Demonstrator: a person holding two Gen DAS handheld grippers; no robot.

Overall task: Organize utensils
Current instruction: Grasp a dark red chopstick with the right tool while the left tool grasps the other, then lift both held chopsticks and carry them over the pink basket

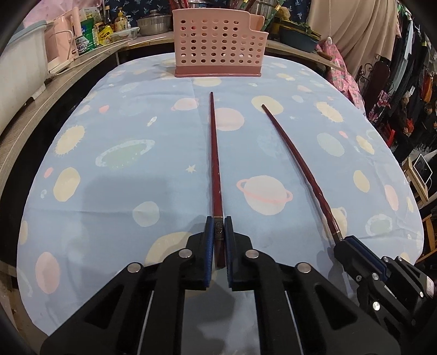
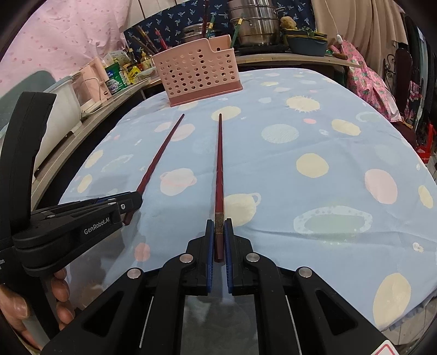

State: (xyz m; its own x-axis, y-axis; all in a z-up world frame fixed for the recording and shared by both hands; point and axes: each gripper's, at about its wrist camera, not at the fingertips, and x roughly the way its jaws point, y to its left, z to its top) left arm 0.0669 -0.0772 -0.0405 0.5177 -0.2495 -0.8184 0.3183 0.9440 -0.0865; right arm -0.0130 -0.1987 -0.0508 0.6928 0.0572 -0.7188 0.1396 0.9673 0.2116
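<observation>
My left gripper (image 1: 219, 222) is shut on the thick end of a dark red chopstick (image 1: 214, 153) that points at the pink perforated utensil basket (image 1: 218, 43) at the table's far side. My right gripper (image 2: 219, 224) is shut on a second dark red chopstick (image 2: 219, 163), also pointing toward the basket (image 2: 196, 72). In the left wrist view the right gripper (image 1: 341, 241) and its chopstick (image 1: 300, 169) lie to the right. In the right wrist view the left gripper (image 2: 133, 200) and its chopstick (image 2: 161, 155) lie to the left. Both chopsticks run low over the cloth.
The table has a light blue cloth with planets (image 1: 109, 191). A wooden shelf on the left carries bottles, boxes and a pink kettle (image 1: 62, 41). Pots and more chopsticks (image 2: 254, 24) stand behind the basket. Clothes hang at the right (image 1: 404, 82).
</observation>
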